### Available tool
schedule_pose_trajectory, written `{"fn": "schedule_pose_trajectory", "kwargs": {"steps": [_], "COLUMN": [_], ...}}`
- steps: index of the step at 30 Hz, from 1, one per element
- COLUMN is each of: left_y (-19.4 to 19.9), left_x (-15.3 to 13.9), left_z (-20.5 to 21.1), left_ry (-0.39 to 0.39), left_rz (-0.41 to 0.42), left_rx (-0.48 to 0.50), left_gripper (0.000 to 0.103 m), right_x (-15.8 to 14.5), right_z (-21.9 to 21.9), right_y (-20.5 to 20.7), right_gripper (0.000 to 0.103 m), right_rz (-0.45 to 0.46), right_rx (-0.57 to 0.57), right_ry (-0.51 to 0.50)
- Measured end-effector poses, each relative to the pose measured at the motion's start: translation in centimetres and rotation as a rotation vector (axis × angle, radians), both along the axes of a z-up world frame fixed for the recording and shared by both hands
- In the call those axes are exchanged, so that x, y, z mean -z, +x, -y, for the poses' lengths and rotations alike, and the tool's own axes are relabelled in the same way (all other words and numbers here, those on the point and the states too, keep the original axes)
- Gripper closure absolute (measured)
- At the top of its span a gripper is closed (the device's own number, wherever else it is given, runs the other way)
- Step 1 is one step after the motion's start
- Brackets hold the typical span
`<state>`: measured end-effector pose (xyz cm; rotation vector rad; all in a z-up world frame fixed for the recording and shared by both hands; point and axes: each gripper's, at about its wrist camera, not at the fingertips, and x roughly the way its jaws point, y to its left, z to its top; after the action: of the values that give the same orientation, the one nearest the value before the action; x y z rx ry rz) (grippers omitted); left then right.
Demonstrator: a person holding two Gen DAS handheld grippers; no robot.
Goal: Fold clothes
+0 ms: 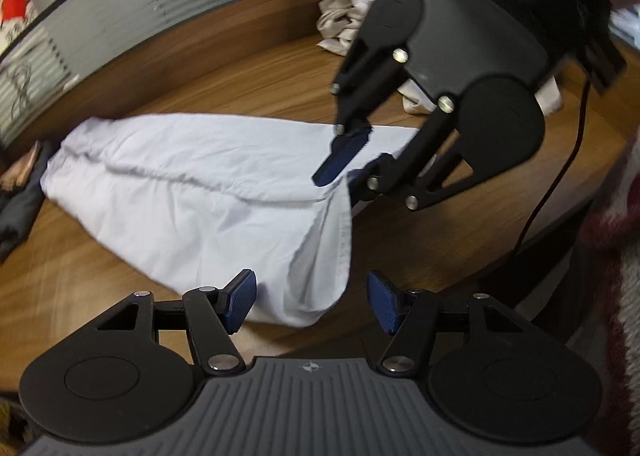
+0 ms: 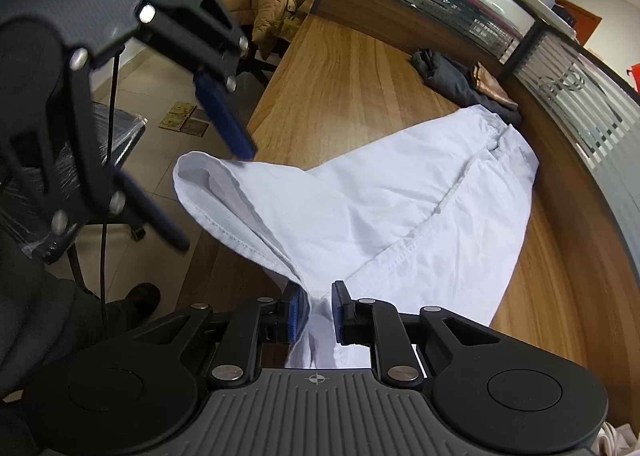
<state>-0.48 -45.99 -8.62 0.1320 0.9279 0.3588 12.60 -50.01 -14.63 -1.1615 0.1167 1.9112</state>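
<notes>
Garment (image 2: pixel 400 208) hem pinched in right gripper (image 2: pixel 320 312); left gripper (image 1: pixel 311 302) spread, empty, over tabletop (image 1: pixel 420 248) edge.

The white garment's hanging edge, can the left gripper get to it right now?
Probably yes. The left gripper is open and the white garment droops right in front of it with nothing between, while the right gripper holds the cloth lifted.

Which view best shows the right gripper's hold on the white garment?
The right wrist view: the right gripper has its fingers pinching the white garment hem up close. The left wrist view shows that gripper from outside, cloth hanging from it.
</notes>
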Motion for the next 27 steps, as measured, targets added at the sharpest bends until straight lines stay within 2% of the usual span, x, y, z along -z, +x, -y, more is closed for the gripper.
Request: {"fn": "schedule_pose_trajectory", "kwargs": {"steps": [1,2,3,4,5,7,8,12,16,18,20,21,22,25,27], "left_y": [0.2,0.3,0.4,0.5,0.5,0.4,0.4,0.3,0.2,0.0,-0.4,-0.6,-0.8,-1.8,-2.7], "left_x": [0.3,0.5,0.6,0.7,0.8,0.4,0.1,-0.8,-1.6,-1.9,-2.1,-2.3,-2.4,-3.1,-3.8], "left_z": [0.1,0.3,0.1,0.0,-0.2,-0.8,-1.1,-1.7,-1.6,-1.4,-1.1,-1.0,-0.9,-0.5,-0.3], "left_ry": [0.027,0.055,0.072,0.089,0.106,0.088,0.083,0.069,0.061,0.064,0.052,0.046,0.045,0.027,-0.012], "left_rz": [0.000,0.001,0.004,0.008,0.011,0.043,0.056,0.089,0.104,0.103,0.104,0.105,0.110,0.124,0.145], "left_rx": [0.012,0.024,0.020,0.016,0.011,-0.015,-0.029,-0.070,-0.084,-0.082,-0.084,-0.084,-0.086,-0.102,-0.131], "left_gripper": [0.037,0.043,0.073,0.093,0.092,0.093,0.093,0.093,0.093,0.093,0.095,0.096,0.097,0.099,0.100], "right_x": [-0.1,-0.2,-0.2,-0.3,-0.3,-0.4,-0.5,0.3,2.3,3.1,3.6,3.6,3.4,2.0,0.9], "right_z": [-0.1,-0.3,-0.3,-0.3,-0.3,0.2,0.5,2.0,3.1,3.2,3.2,3.0,2.9,2.8,3.0], "right_y": [0.1,0.2,0.3,0.4,0.6,1.0,1.2,2.1,3.2,3.7,4.2,4.4,4.4,4.4,4.2], "right_gripper": [0.083,0.083,0.081,0.077,0.071,0.044,0.041,0.038,0.038,0.041,0.053,0.069,0.079,0.091,0.095], "right_rz": [-0.007,-0.015,-0.022,-0.030,-0.037,-0.051,-0.059,-0.042,0.027,0.071,0.105,0.119,0.131,0.121,0.117], "right_rx": [0.006,0.013,0.020,0.026,0.033,0.048,0.054,0.081,0.128,0.145,0.144,0.141,0.139,0.135,0.134], "right_ry": [-0.005,-0.009,-0.012,-0.015,-0.014,0.000,0.007,0.001,0.019,0.035,0.053,0.055,0.058,0.049,0.026]}}
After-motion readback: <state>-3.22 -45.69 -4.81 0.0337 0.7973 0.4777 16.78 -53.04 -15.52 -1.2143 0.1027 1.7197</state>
